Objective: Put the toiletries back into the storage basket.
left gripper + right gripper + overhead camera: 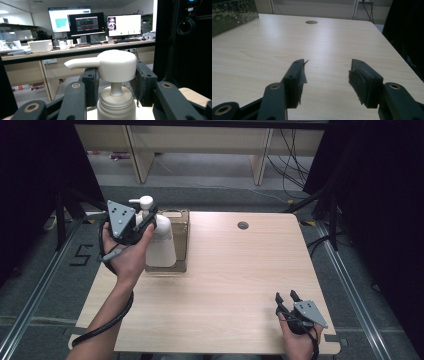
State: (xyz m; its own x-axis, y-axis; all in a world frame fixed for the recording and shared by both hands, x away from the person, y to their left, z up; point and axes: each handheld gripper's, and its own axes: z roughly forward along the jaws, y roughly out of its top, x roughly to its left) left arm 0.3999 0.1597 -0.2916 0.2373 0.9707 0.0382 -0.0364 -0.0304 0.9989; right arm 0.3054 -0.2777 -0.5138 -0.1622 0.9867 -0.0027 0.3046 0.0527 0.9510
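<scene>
A marking like "5" — taped on the floor [81,255].

A white pump bottle [159,240] stands upright at the near-left side of the clear brown-tinted box [181,236], low in it or against its wall; which cannot be told. Its pump head [113,65] is a white disc with a spout pointing left in the left gripper view, above a thin stem and a ribbed collar [116,105].
</scene>
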